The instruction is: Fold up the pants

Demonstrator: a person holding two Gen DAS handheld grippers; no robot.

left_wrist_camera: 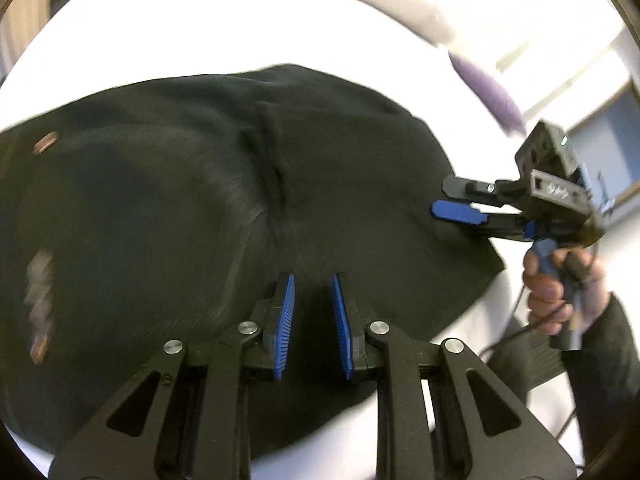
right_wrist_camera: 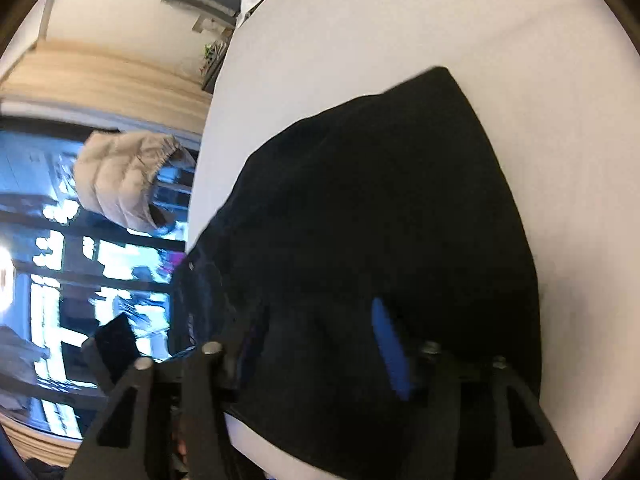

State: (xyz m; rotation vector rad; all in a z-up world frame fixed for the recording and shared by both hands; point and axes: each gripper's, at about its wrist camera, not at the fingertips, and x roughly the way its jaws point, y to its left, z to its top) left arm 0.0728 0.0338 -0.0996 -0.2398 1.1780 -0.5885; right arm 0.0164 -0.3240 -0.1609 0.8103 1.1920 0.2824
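From my left camera, the pants (left_wrist_camera: pixel 208 208) lie spread as a dark mass on the white surface (left_wrist_camera: pixel 160 40), filling the middle and left of the view, with a puckered seam running down their centre. At their far left edge I see a copper-coloured mark and a pale patch, too blurred to identify. My left gripper (left_wrist_camera: pixel 313 324) points forward just over the near part of the cloth, its blue pads (left_wrist_camera: pixel 286 320) parted with a clear gap and nothing between them, so it is released.

Further right, my right gripper (left_wrist_camera: pixel 452 198) reaches in sideways from the right edge of the pants, its fingers level and stacked one over the other, tips above the cloth. A gap shows between them there; I cannot tell whether any fabric is caught. My right hand (left_wrist_camera: pixel 560 288) wraps the grip below it, sleeve trailing to the lower right.

From the right camera, the pants (right_wrist_camera: pixel 380 220) fill the centre on the white surface (right_wrist_camera: pixel 400 20). One blue pad (right_wrist_camera: pixel 390 344) is visible against the cloth; the other finger is lost in blur and dark fabric. A window shows at the left.
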